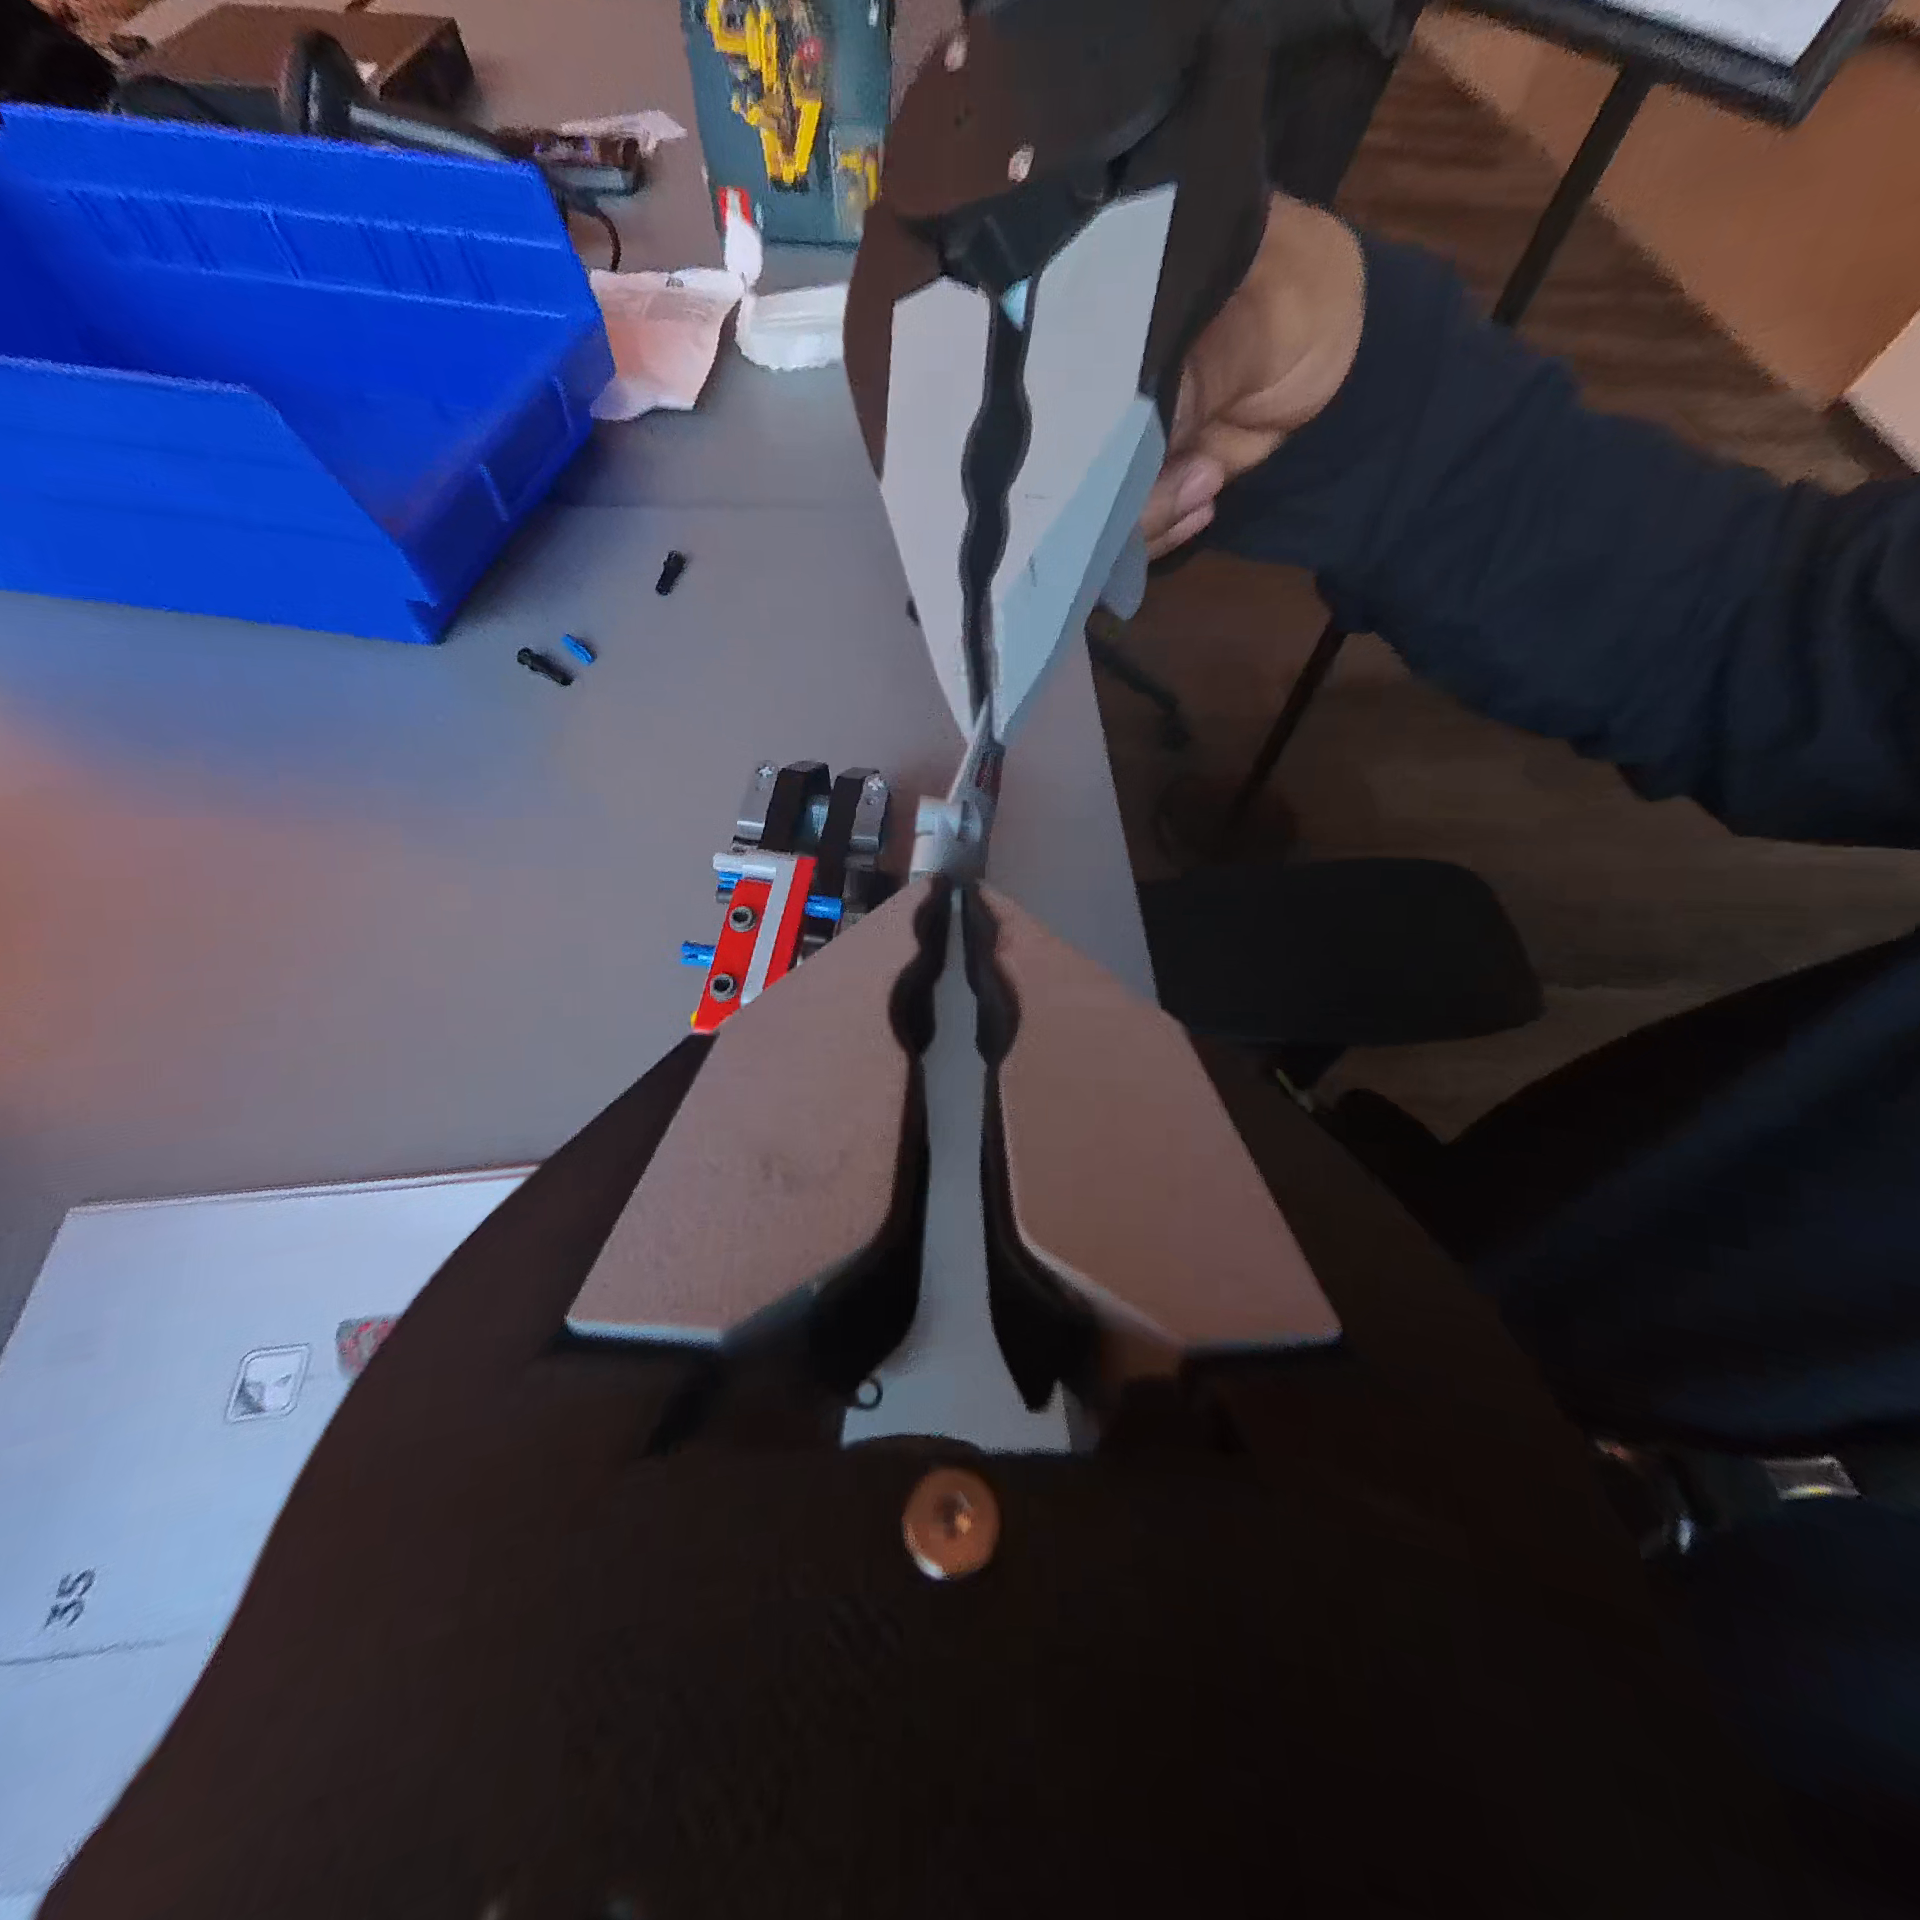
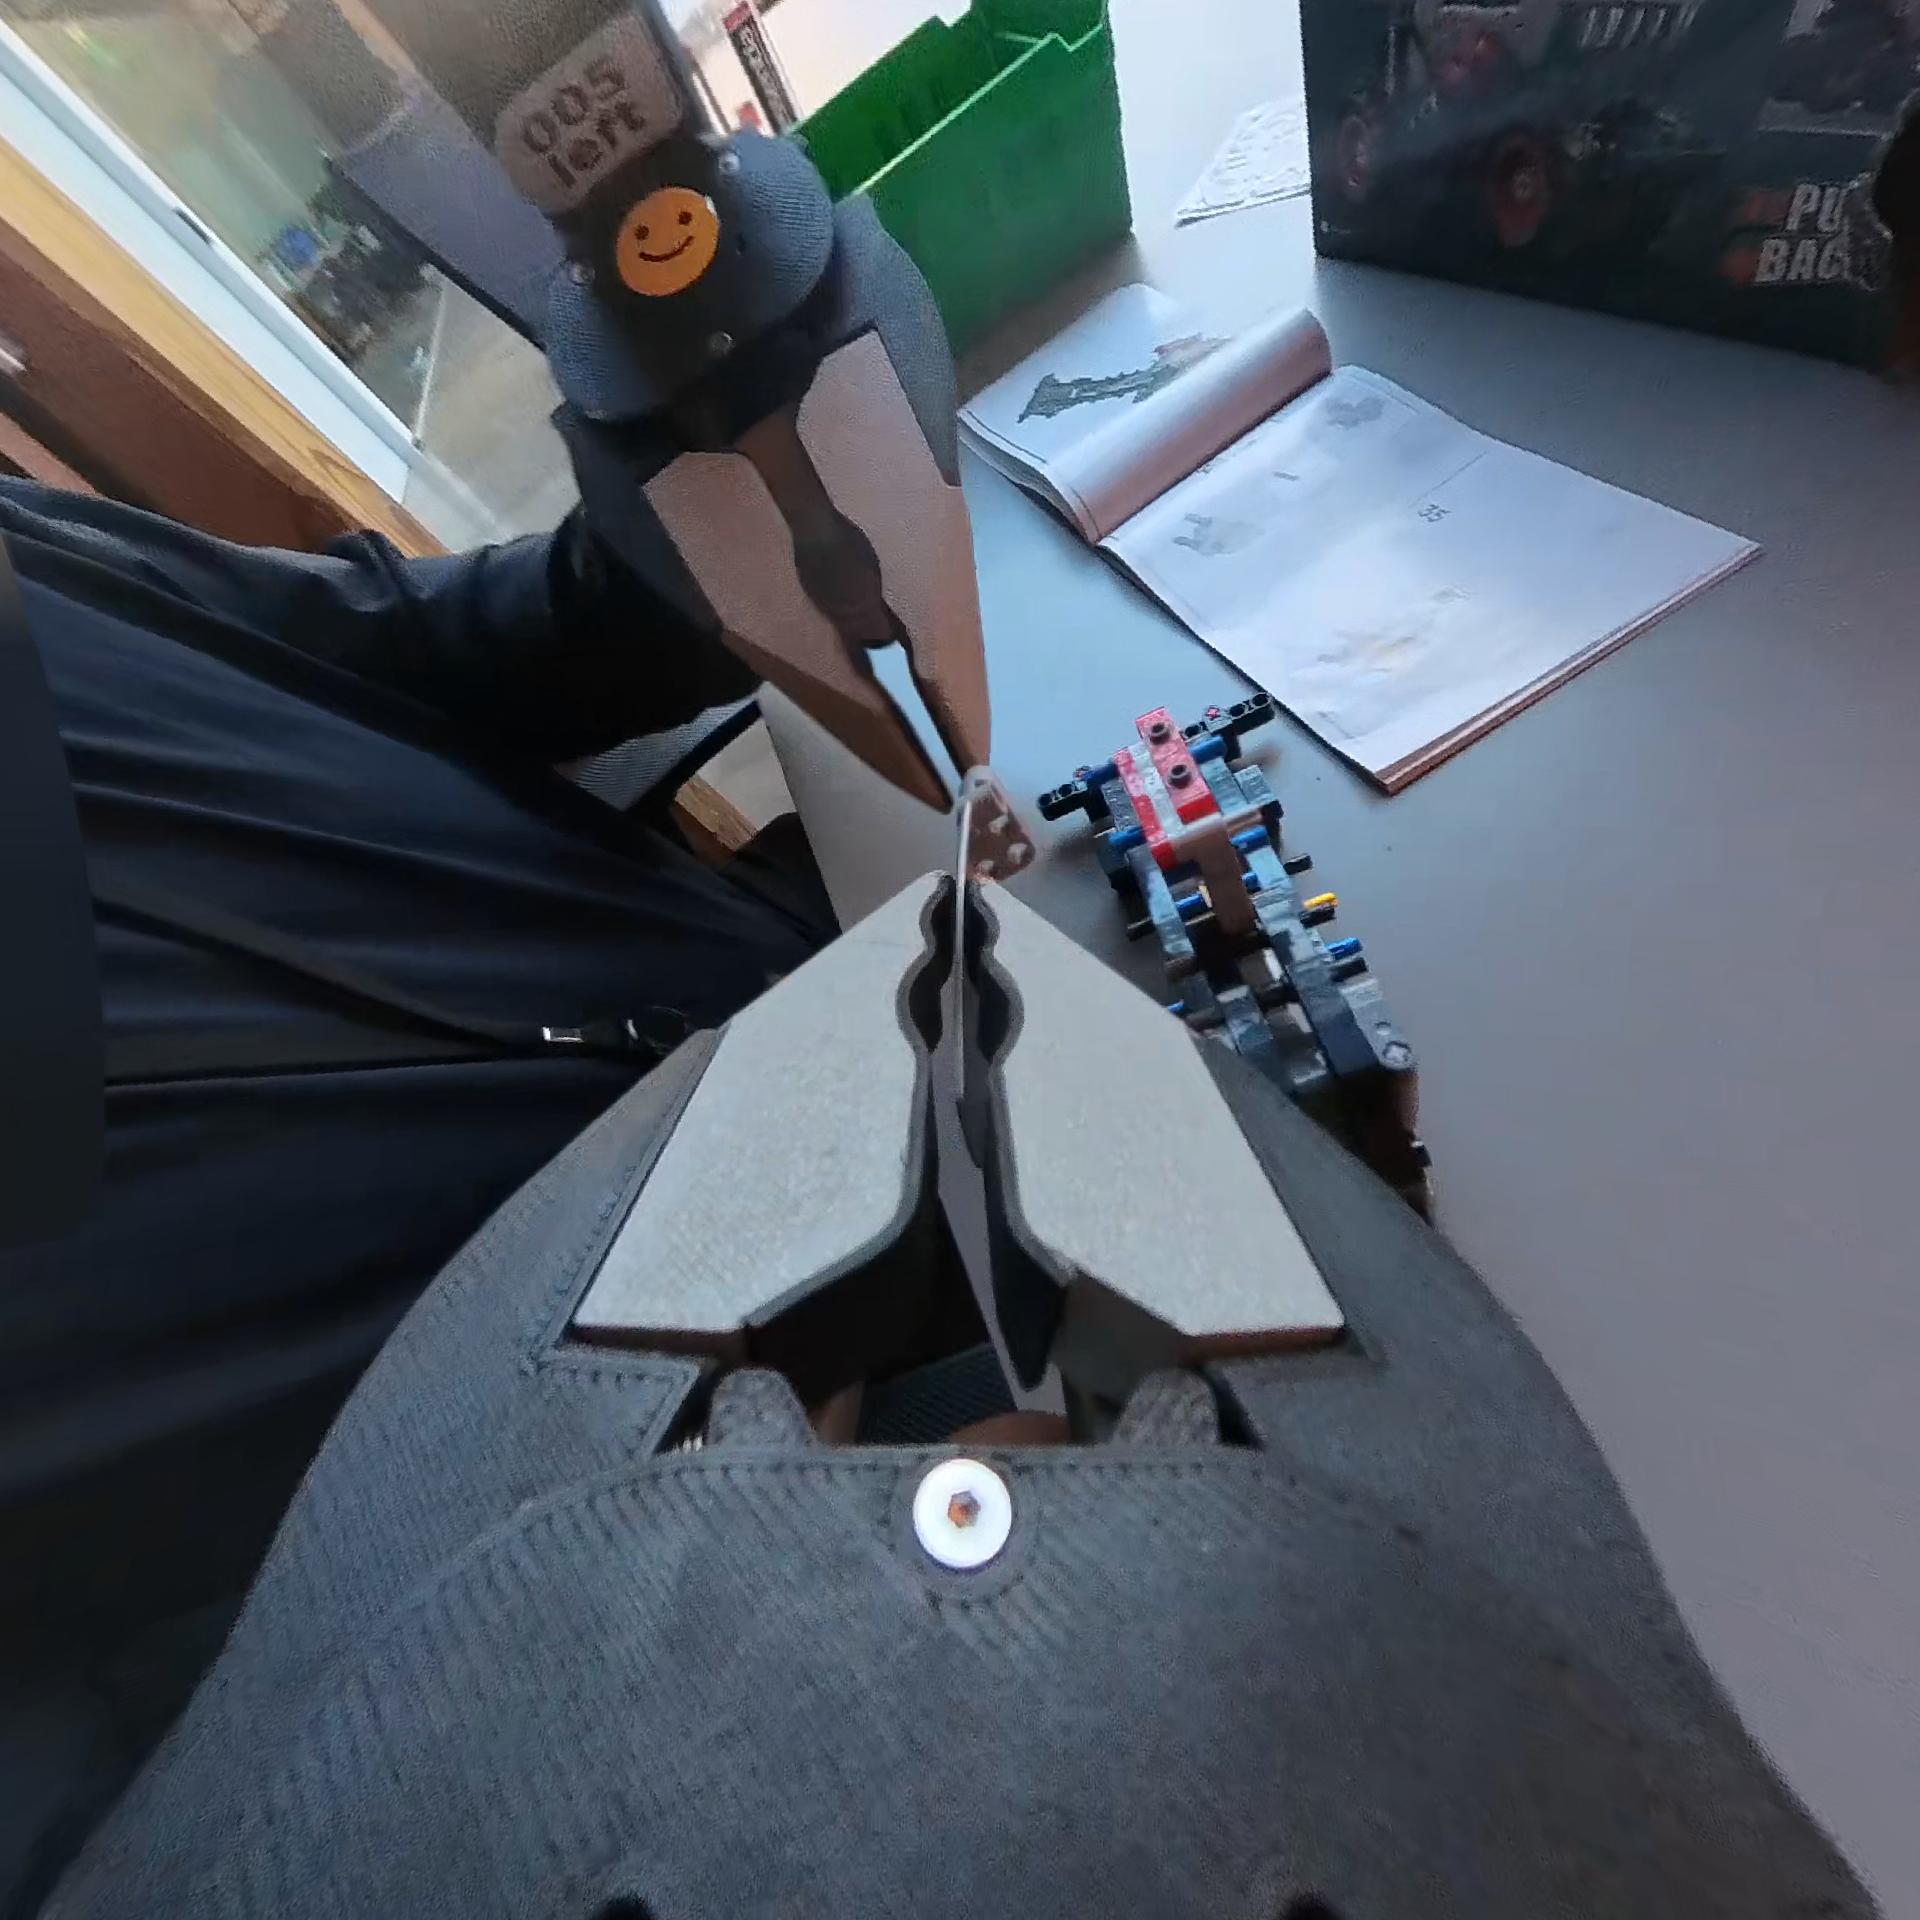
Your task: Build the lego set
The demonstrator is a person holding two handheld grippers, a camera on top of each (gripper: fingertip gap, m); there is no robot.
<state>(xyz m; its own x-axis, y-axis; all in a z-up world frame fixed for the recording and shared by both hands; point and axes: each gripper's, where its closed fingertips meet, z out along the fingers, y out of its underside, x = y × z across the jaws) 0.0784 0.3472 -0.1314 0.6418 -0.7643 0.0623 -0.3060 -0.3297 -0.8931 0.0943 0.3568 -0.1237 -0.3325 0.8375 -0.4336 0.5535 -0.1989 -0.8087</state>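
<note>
A small grey Lego piece (image 1: 951, 828) hangs in the air over the table's near edge, pinched from both ends. My left gripper (image 1: 951, 891) is shut on its lower end. My right gripper (image 1: 982, 727) comes in from above and is shut on its upper end. In the right wrist view the piece (image 2: 1000, 834) shows holes and runs as a thin plate into my right gripper (image 2: 961, 883). The left gripper (image 2: 961, 788) meets it from the far side. The part-built model (image 1: 774, 914), red, grey and black with blue pins, lies on the table just beside them (image 2: 1226, 883).
A blue bin (image 1: 260, 364) stands at the far left with loose black and blue pins (image 1: 561, 657) in front of it. An open instruction booklet (image 2: 1351, 551) lies near the model. A green bin (image 2: 987, 156), set boxes (image 2: 1610, 156) and plastic bags (image 1: 665, 332) sit farther back. A chair (image 1: 1330, 945) is beside the table. Both grippers' tips are close together, under 4 cm apart.
</note>
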